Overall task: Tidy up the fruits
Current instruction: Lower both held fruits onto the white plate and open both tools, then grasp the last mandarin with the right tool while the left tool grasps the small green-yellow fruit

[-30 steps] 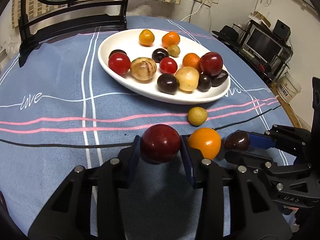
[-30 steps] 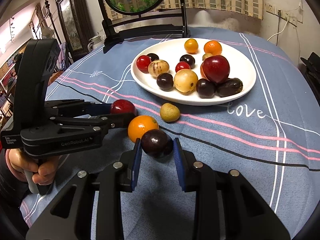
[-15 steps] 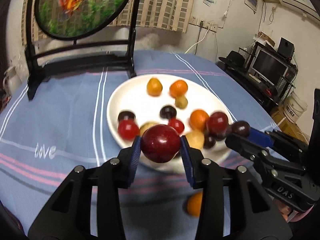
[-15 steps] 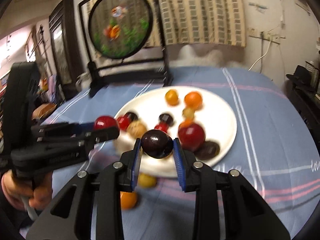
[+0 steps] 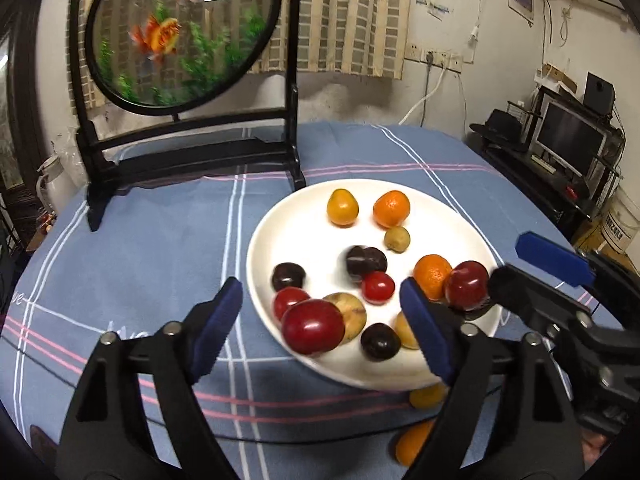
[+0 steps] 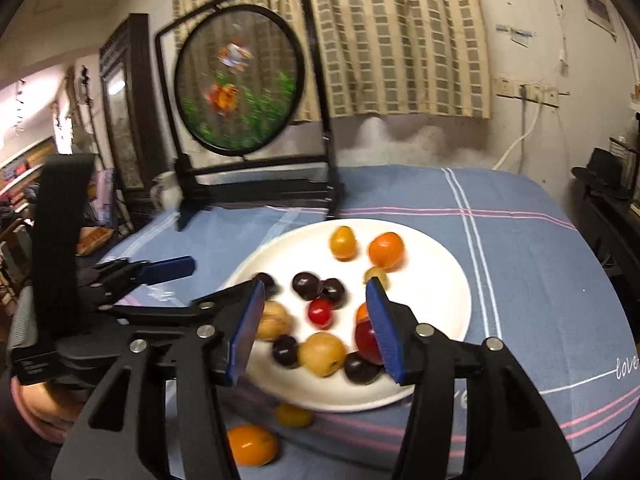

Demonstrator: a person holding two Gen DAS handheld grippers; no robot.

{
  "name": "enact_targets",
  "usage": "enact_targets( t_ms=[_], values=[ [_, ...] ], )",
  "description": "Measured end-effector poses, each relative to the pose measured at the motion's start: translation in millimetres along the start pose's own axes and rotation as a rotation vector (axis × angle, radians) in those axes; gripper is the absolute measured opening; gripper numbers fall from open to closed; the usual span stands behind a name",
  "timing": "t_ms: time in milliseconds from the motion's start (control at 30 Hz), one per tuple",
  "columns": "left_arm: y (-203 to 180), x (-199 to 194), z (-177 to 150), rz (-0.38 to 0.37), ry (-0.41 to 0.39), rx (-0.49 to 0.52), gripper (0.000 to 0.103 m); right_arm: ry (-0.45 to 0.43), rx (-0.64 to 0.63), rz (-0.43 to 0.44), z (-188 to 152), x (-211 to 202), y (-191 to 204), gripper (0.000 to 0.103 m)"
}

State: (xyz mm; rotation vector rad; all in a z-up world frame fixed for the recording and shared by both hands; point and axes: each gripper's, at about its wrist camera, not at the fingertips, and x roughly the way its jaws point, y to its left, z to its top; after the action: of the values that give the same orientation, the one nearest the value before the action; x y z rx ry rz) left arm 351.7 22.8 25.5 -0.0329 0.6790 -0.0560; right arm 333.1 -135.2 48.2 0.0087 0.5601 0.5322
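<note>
While both hand-held grippers hang above the white plate (image 5: 272, 236), most of the fruit is seen gathered on it. The left hand-held gripper (image 5: 320, 320) is spread wide, with nothing gripped between its blue pads; a large red plum (image 5: 313, 332) appears between the jaws, at the near edge of the plate, blurred, and whether it is at rest there cannot be told. The right hand-held gripper (image 6: 316, 332) is likewise spread wide and holds nothing. A dark plum (image 5: 366, 261) near the middle of the plate is blurred too, beside a small red tomato (image 5: 378, 288). Oranges, pale yellow fruit and more dark plums are spread over the plate without any clear grouping.

Two pieces are left on the blue table (image 5: 160, 240), just off the near rim: a small yellow fruit (image 6: 294, 416) and, nearer the cameras, an orange (image 6: 252, 445). The job is judged nearly finished, with these two pieces to be picked up and added. A round goldfish screen (image 5: 180, 32) is set well behind the plate, clear of the work.
</note>
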Motion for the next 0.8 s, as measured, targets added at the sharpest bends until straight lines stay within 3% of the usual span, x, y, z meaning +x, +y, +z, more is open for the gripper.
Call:
enact_targets(
  t_ms=[200, 300, 800],
  values=[
    [-0.1, -3.7, -14.9, 0.056, 0.044, 0.027, 0.089, 0.035, -0.019, -0.001, -21.5, -15.2, 11.3, 0.054],
    [6.1, -2.5, -23.6, 0.047, 0.073, 0.004, 0.088, 0.079, -0.013, -0.002, -34.5, -14.7, 10.7, 0.054],
    [41.1, -6.7, -56.7, 0.113, 0.130, -0.059, 0.088, 0.261, -0.084, 0.061, -75.7, 8.3, 32.3, 0.054]
  ],
)
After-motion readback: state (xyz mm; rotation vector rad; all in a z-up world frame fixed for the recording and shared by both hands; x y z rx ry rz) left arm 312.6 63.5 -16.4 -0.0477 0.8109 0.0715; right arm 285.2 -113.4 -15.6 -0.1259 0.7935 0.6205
